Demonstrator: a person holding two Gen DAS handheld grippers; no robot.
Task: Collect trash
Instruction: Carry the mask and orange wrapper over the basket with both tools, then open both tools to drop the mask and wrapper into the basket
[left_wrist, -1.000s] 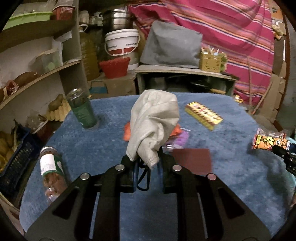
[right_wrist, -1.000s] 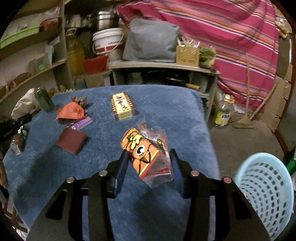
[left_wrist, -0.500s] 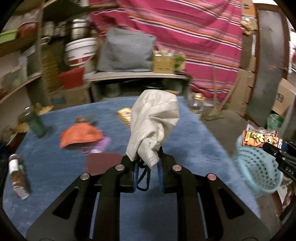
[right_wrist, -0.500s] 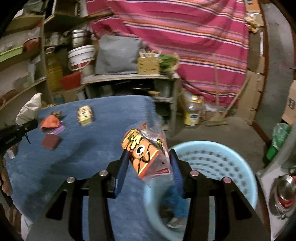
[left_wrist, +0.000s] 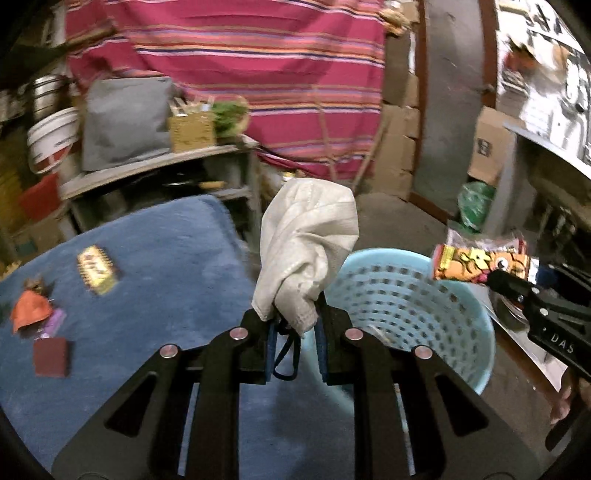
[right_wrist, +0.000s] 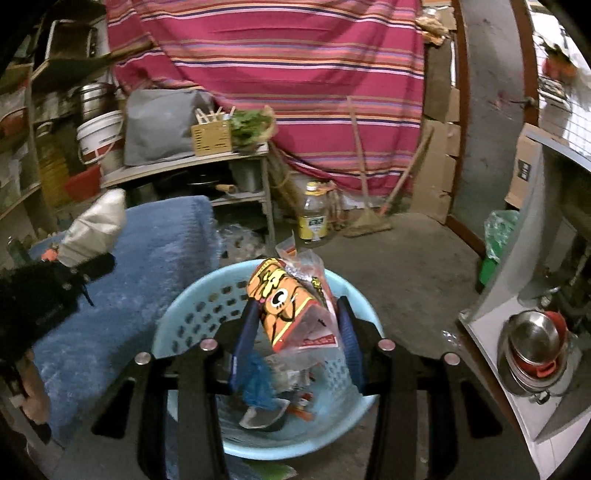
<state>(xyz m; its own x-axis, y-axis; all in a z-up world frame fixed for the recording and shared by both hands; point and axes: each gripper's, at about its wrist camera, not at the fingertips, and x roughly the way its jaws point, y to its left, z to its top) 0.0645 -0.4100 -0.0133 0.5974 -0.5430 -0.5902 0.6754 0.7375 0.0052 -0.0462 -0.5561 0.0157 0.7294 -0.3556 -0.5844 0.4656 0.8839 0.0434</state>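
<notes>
Above the pale blue basket (right_wrist: 192, 317), the orange snack wrapper (right_wrist: 286, 306) is sitting pinched between the blue pads of the right claw (right_wrist: 295, 332), its crinkled clear end sticking up; the basket is standing on the concrete floor just beside the blue-covered bench (left_wrist: 155, 266) and is already holding scraps of blue plastic and paper; the left claw (left_wrist: 293, 349) is gripping a crumpled whitish face mask (left_wrist: 306, 251), jaws pressed close on its lower edge with the dark ear loops hanging between them; from the left wrist view the mask is hovering over the bench's corner at the basket's near rim, and the right claw is showing at the right edge with the wrapper over the basket's far side; on the bench a yellow packet (left_wrist: 96, 270), an orange scrap (left_wrist: 29, 308), a purple wrapper (left_wrist: 53, 323) and a dark red square (left_wrist: 50, 356) are lying well apart from the basket; a striped red cloth (right_wrist: 295, 74) is hanging behind.
</notes>
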